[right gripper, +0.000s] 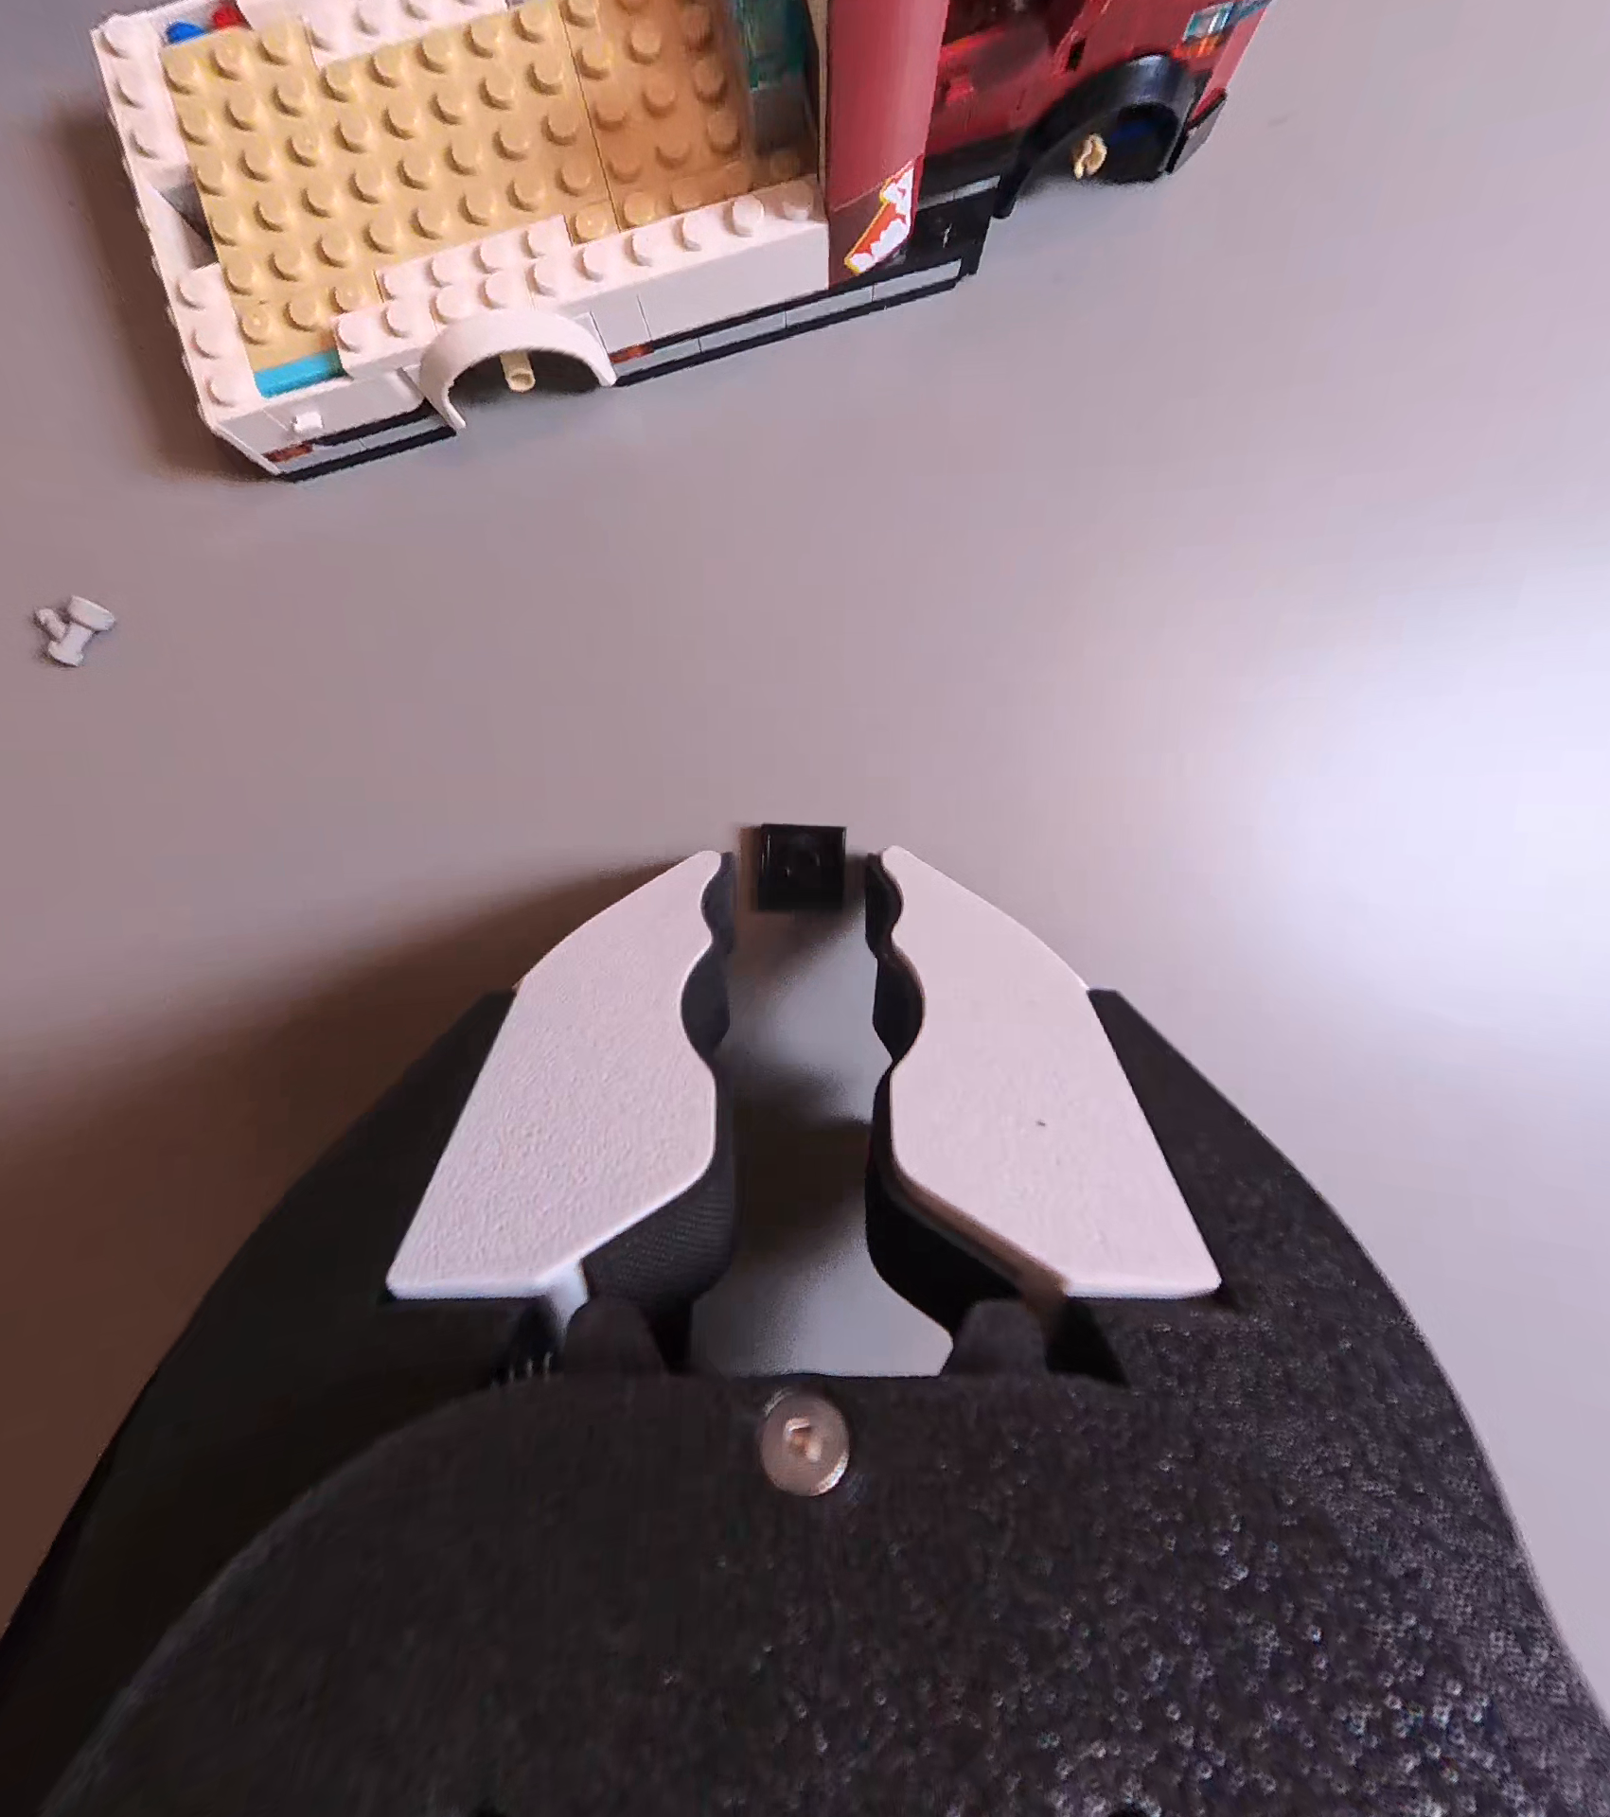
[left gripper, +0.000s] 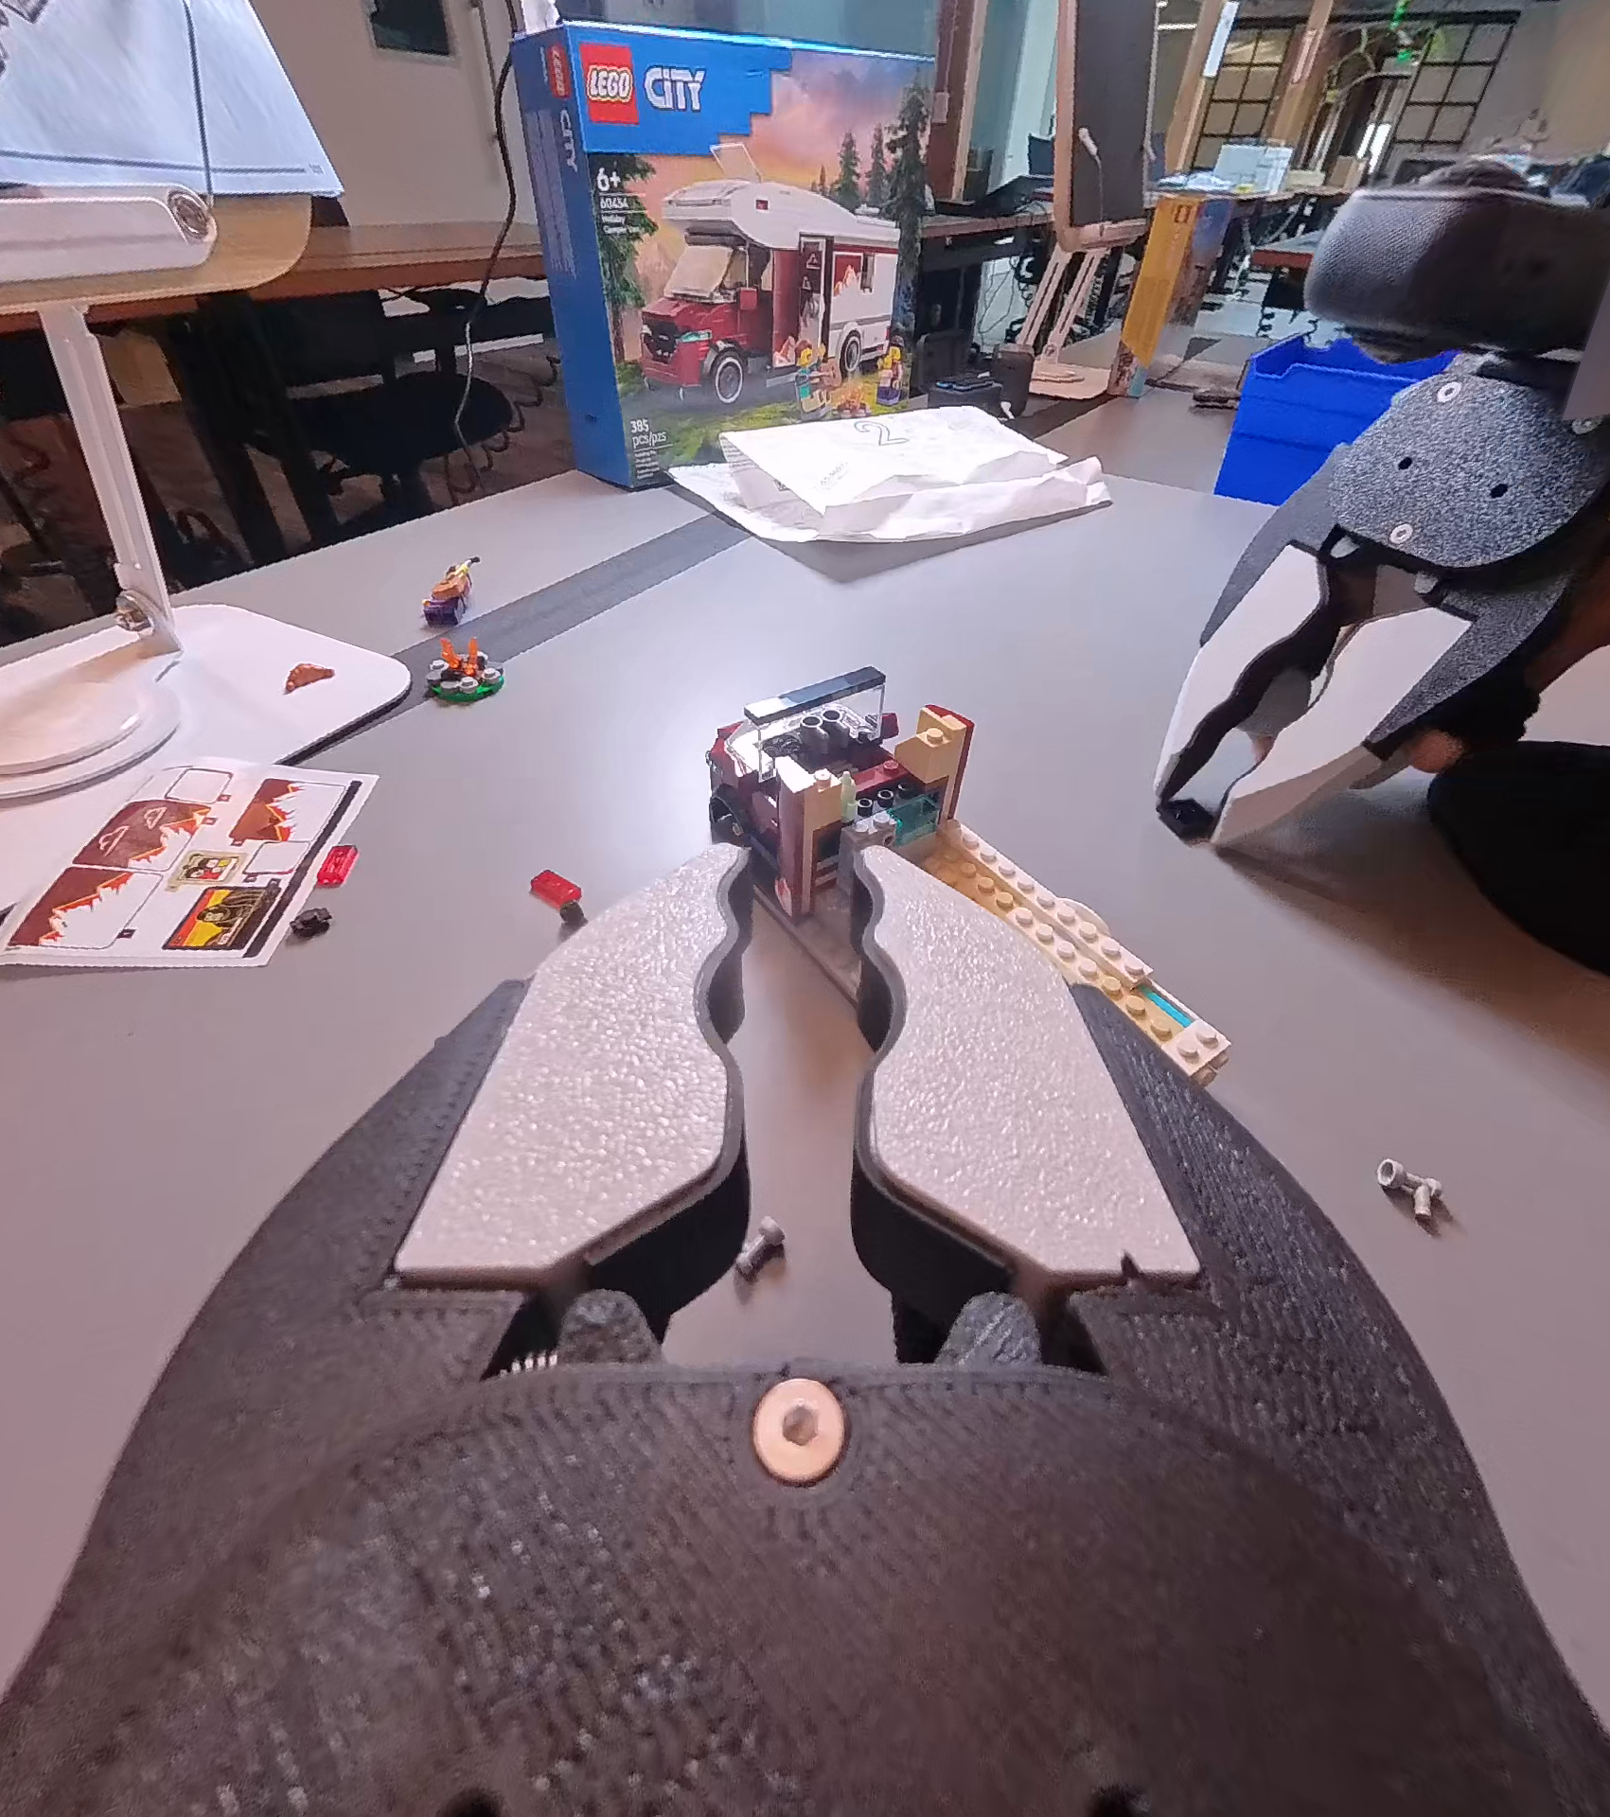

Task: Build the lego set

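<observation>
Right gripper poised over small black plate; left gripper bracing the camper van build.

My right jaws stand slightly apart, straddling the plate, grip unconfirmed. Left jaws flank the camper's rear wall; contact unclear. Closing off-centre could flick the plate across the table.

loose pieces left of camper model

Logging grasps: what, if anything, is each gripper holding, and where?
Right gripper brackets a small black piece by its sides; left gripper straddles the camper's red wall. Clamping cannot be told.
</observation>
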A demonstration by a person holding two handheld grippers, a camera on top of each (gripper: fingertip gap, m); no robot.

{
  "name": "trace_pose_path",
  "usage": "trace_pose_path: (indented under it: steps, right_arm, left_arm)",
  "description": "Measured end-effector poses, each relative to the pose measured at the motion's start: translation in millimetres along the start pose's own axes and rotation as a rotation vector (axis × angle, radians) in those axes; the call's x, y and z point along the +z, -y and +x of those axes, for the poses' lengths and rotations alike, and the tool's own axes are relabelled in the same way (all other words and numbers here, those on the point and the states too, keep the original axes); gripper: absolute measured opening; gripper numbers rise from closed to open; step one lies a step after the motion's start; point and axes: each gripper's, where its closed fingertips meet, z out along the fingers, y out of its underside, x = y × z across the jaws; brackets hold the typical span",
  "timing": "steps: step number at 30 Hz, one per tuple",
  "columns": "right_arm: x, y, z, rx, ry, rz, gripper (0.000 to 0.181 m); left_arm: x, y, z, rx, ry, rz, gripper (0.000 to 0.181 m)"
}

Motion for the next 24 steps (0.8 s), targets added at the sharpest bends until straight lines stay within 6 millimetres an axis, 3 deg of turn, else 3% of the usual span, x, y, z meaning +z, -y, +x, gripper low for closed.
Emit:
trace_pose_path:
  steps: [5,8,12,15,17,20,24]
  right_arm:
    - [3,3,-1,-0.014,-0.005,0.012,0.016]
    - [-2,22,-14,-0.01,0.063,0.118,0.016]
    - [-34,85,-60,0.061,0.357,0.478,0.016]
    - [-56,117,-94,0.169,0.641,0.653,0.016]
    - [-62,128,-108,0.261,0.821,0.697,0.016]
    - [-68,136,-114,0.41,1.045,0.724,0.016]
    - [-66,136,-117,0.499,1.158,0.708,0.016]
  left_arm:
    - [2,-2,7,0.014,-0.034,-0.01,0.018]
    - [5,-9,33,0.036,-0.18,-0.047,0.018]
    - [5,-12,71,0.154,-0.324,-0.051,0.024]
    - [2,-3,89,0.246,-0.342,0.007,0.025]
    - [-2,7,95,0.299,-0.327,0.065,0.025]
    - [-7,18,97,0.343,-0.298,0.13,0.022]
    - [-10,26,96,0.372,-0.271,0.169,0.017]
